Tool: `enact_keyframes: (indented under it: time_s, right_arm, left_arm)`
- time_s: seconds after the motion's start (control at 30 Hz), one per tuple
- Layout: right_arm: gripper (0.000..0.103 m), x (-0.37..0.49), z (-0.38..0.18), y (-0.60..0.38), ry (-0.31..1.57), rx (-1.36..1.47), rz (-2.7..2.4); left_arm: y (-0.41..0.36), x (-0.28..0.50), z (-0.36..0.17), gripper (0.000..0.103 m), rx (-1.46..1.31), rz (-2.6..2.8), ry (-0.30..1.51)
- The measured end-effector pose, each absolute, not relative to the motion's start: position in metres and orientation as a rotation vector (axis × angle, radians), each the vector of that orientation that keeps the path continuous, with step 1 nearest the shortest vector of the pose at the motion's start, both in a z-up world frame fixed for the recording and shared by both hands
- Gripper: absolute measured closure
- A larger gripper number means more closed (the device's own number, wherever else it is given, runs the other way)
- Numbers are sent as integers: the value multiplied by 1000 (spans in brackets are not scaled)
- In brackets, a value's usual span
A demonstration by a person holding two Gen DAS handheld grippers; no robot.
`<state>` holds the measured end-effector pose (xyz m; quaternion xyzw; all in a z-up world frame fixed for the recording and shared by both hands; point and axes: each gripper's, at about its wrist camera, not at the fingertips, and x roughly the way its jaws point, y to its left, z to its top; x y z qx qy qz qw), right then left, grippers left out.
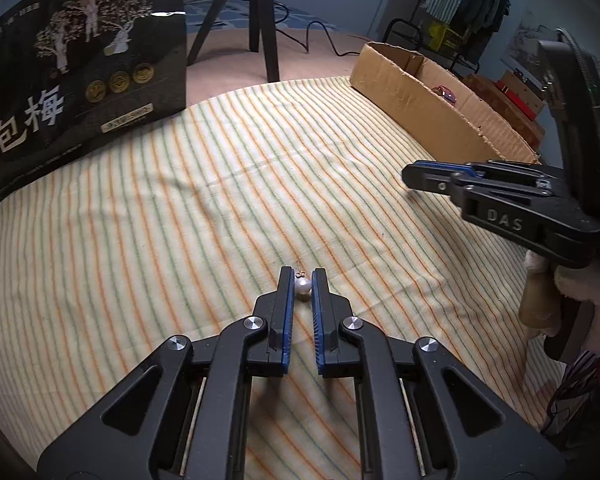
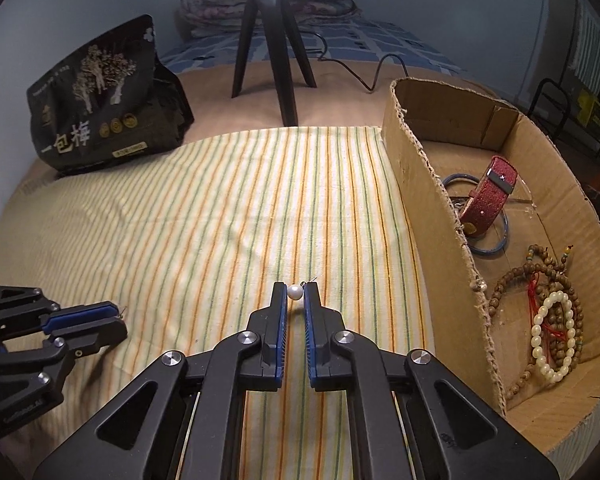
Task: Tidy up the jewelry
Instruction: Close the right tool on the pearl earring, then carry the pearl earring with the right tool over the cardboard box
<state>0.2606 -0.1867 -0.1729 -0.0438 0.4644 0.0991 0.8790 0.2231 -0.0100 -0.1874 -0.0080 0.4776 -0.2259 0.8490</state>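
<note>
Both grippers are clamped on pearl earrings: left gripper [image 1: 302,276] holds one pearl earring [image 1: 302,287], right gripper [image 2: 296,290] another [image 2: 295,292], over the striped cloth [image 1: 180,200]. Lift gently, keep the pinch firm, and carry each toward the cardboard box [image 2: 428,168] at two o'clock.

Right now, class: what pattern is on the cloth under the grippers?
Thin green and orange stripes on the pale yellow cloth, clearest in the right wrist view.

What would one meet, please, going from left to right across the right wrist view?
Left hand-held gripper → dark snack bag → pearl earring between the right hand-held gripper's fingers → cardboard box → red strap → white bead bracelet.
</note>
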Motion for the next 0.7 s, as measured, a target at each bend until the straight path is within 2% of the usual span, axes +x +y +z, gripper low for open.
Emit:
enact_keyframes:
  time_s: [0.3,0.7]
  right_arm:
    - [96,245,-146,-191,938,-83,262]
    - [96,222,-93,-225,875,-98,310]
  left_arm:
    - [-4,219,-160,96,-32,-441,984]
    - [-40,209,-101,96,-22,-458,899]
